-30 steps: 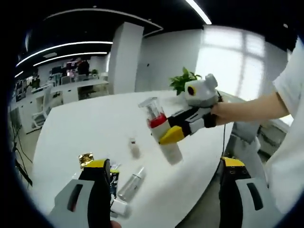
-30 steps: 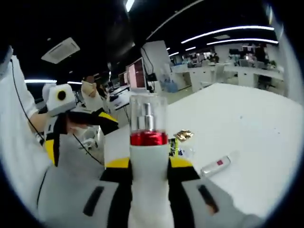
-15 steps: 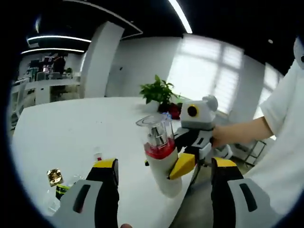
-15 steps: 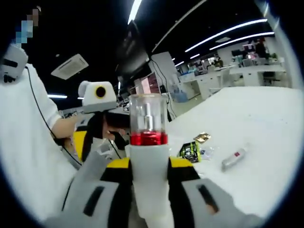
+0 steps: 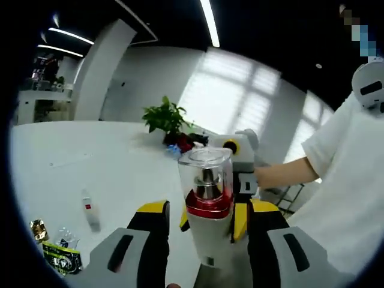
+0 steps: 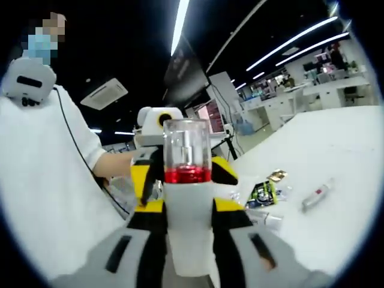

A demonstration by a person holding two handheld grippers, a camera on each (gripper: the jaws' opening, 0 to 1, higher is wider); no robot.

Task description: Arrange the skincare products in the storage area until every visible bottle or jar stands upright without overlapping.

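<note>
A white bottle [image 5: 208, 231] with a red collar and a clear cap is held up in the air, upright in both views. My right gripper [image 6: 189, 207] is shut on the white bottle [image 6: 188, 231] at its body. Its yellow fingertips [image 5: 240, 219] show on either side of the bottle in the left gripper view. My left gripper [image 5: 207, 211] is open, its jaws straddling the same bottle with small gaps on each side. In the right gripper view the left gripper [image 6: 182, 174] faces me from just behind the bottle.
On the white table [image 5: 54, 171] lie a small tube [image 5: 90, 213], a gold foil packet [image 5: 38, 230] and a green sachet [image 5: 63, 258]. A potted plant [image 5: 166, 117] stands at the far edge. The person's white sleeve [image 5: 339, 180] is close on the right.
The left gripper has closed in on the held bottle, which now sits between its open jaws. Both views have swung away from the table. The right gripper's hold is unchanged.
</note>
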